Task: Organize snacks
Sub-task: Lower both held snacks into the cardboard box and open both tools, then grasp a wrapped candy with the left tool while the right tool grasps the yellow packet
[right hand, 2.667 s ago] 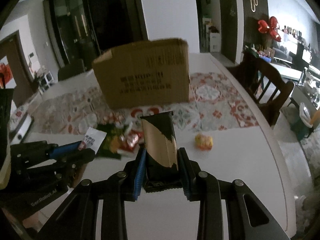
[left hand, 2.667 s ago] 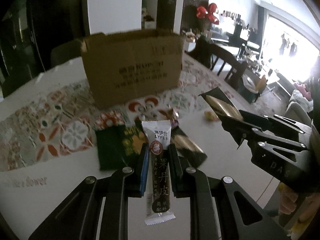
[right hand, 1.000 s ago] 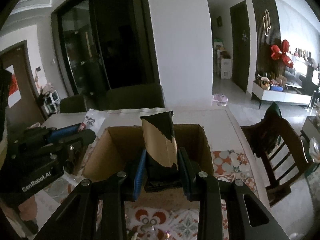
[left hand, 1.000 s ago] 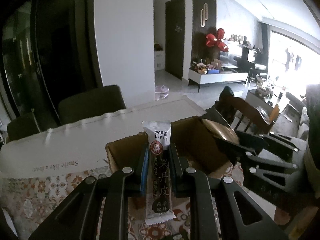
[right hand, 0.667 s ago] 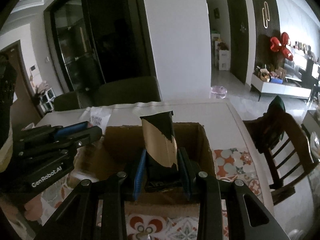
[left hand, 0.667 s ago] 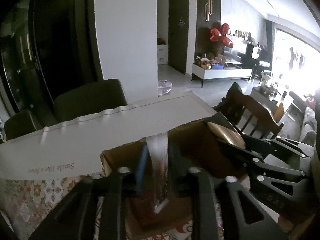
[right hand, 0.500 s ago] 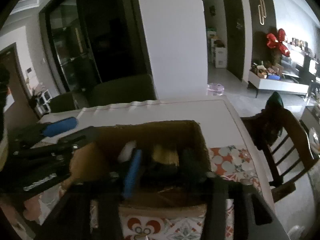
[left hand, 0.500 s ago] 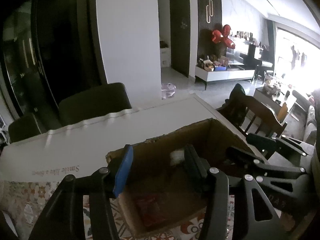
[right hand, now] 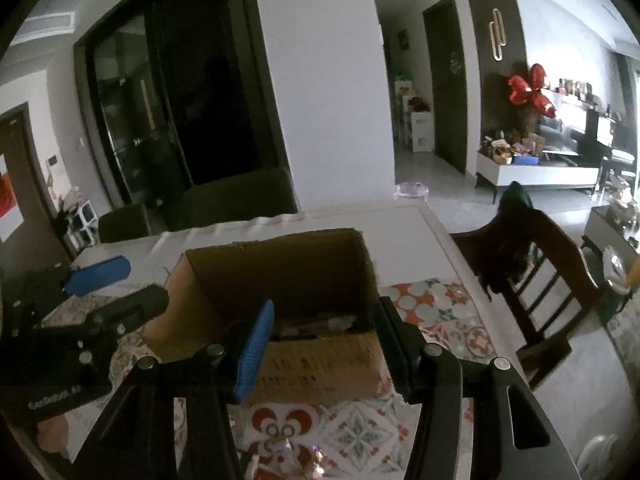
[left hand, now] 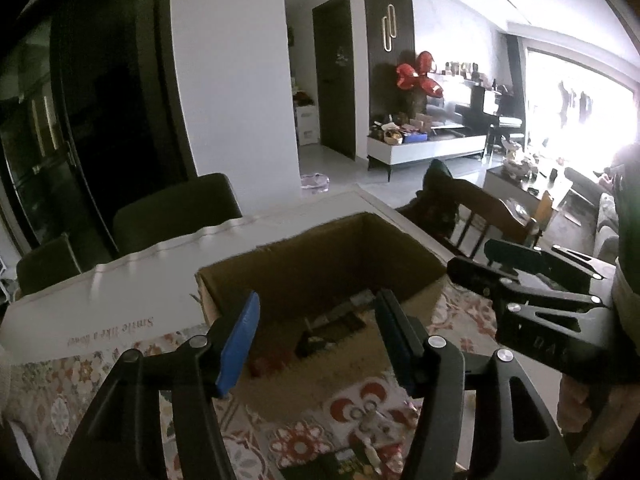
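Left gripper (left hand: pixel 316 344) gapes above box (left hand: pixel 320 256); right gripper (right hand: pixel 324 348) likewise.

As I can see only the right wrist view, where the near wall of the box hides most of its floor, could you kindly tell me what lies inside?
Observer: In the left wrist view, a dark packet lies on the floor of the box, about mid-floor.
Operator: Thank you. Is anything lying beside it?
Observer: Yes, a blurred reddish packet lies to the left of the dark one, closer to the near wall.
Operator: And is the left gripper carrying anything?
Observer: No. The left gripper is open in front of the box's near wall, with nothing between its fingers.
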